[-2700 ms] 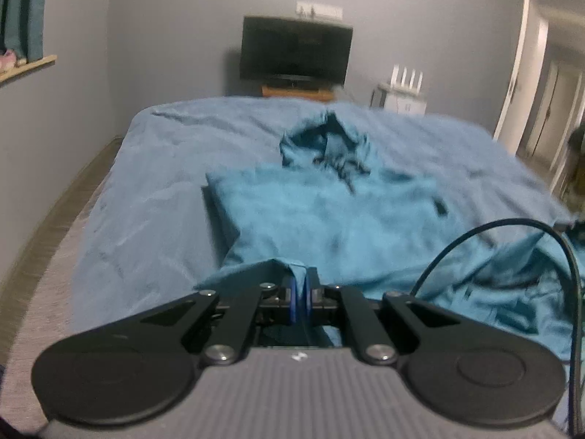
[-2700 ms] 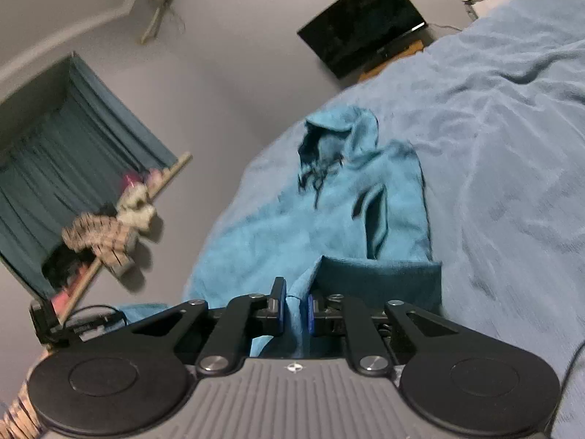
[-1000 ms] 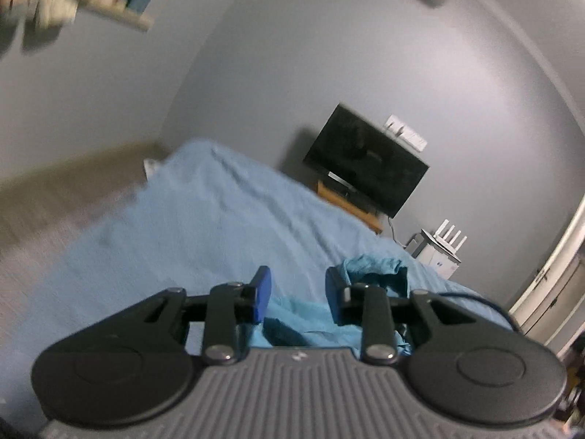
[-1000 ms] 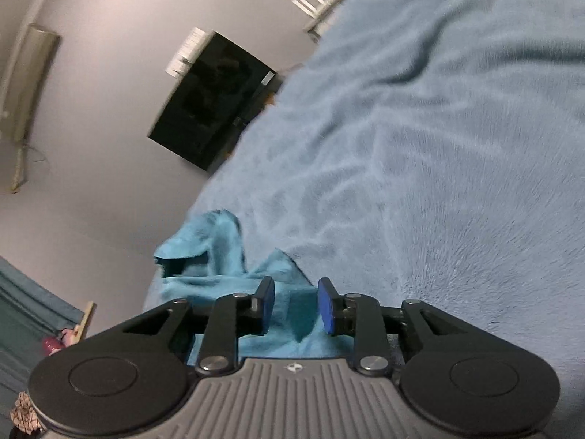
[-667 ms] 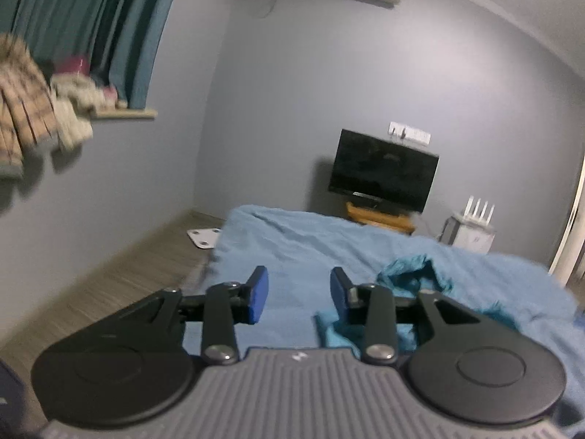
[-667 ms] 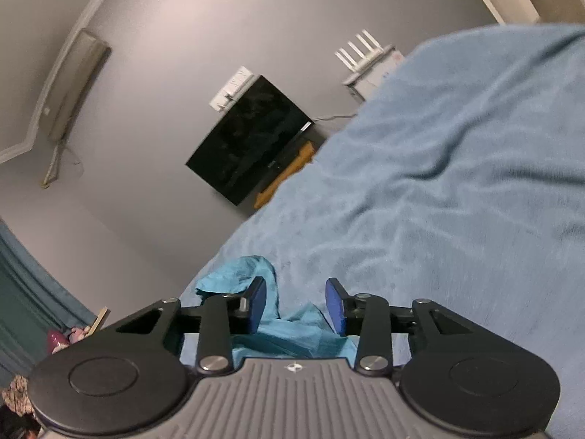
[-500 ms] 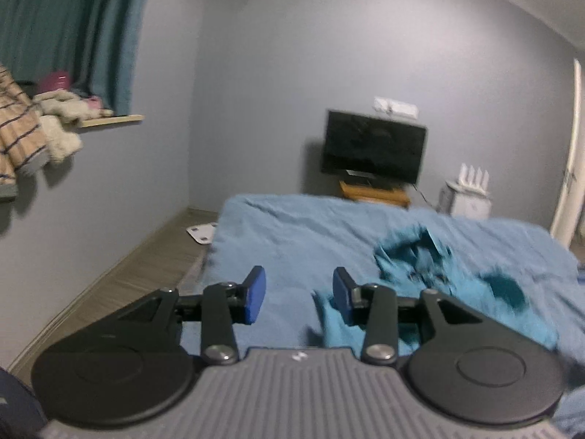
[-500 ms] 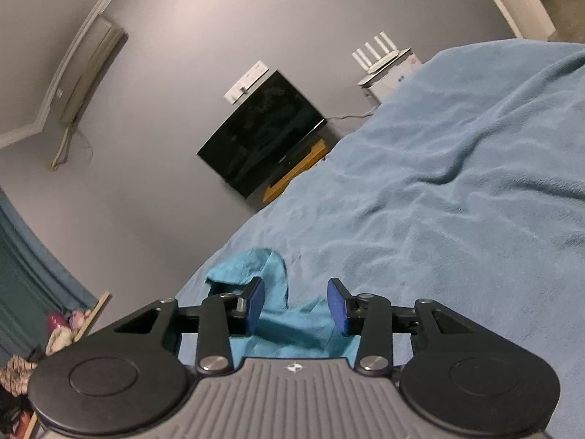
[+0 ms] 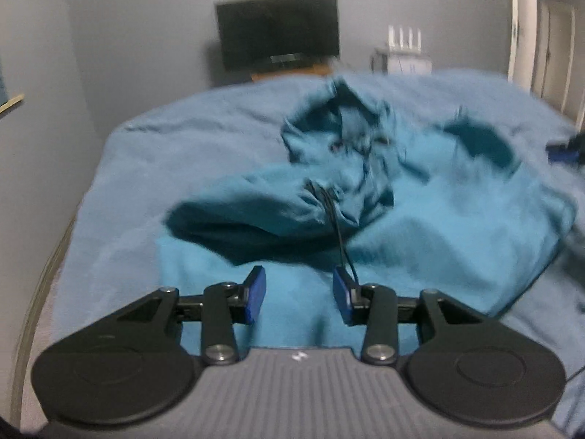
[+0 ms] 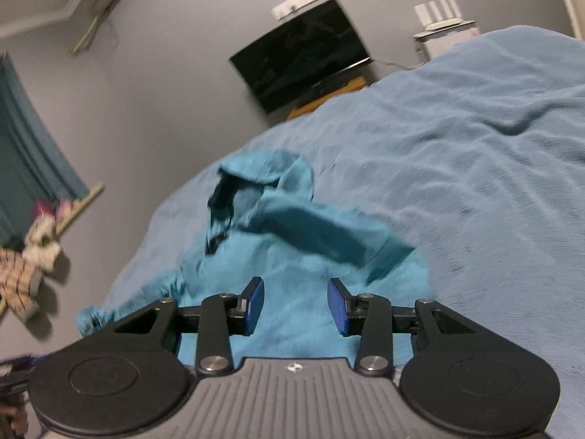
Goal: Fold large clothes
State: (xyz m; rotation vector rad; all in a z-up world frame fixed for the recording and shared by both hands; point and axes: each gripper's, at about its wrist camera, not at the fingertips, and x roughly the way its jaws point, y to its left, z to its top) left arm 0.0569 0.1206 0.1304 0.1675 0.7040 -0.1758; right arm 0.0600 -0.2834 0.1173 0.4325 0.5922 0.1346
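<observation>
**Hoodie sits in a bumpy pile, both grippers let go**

The hoodie [image 9: 420,226] lies on the bed [image 9: 153,168], on top of the blue blanket, near the middle. It is a bright blue-green colour. It is not neat. The hood [image 10: 263,179] points to the far end of the bed, toward the TV [image 9: 278,29] on the wall. One sleeve [image 10: 329,237] lies across the body of the hoodie. A thick fold bulges up on the side that shows at the left of the left wrist view. A thin black drawstring [image 9: 338,230] hangs out from the neck and runs down toward the left hand-held gripper [image 9: 298,294].

The left hand-held gripper is released. Its blue pads stand apart and nothing is pinched between them; only cloth shows below the gap. I cannot tell if the string touches one pad. The right hand-held gripper [image 10: 294,305] is released too, with its pads apart above the near part of the hoodie.

It looks like a fold is partly made and the cloth has been let go. The fold looks loose and lumpy, so the job seems about half done.

Next, each hand-held gripper likely needs to pick a new edge. A good choice would be the bulging side and the loose sleeve. They should pinch only the hoodie, not the blanket under it, and stay clear of the string.
</observation>
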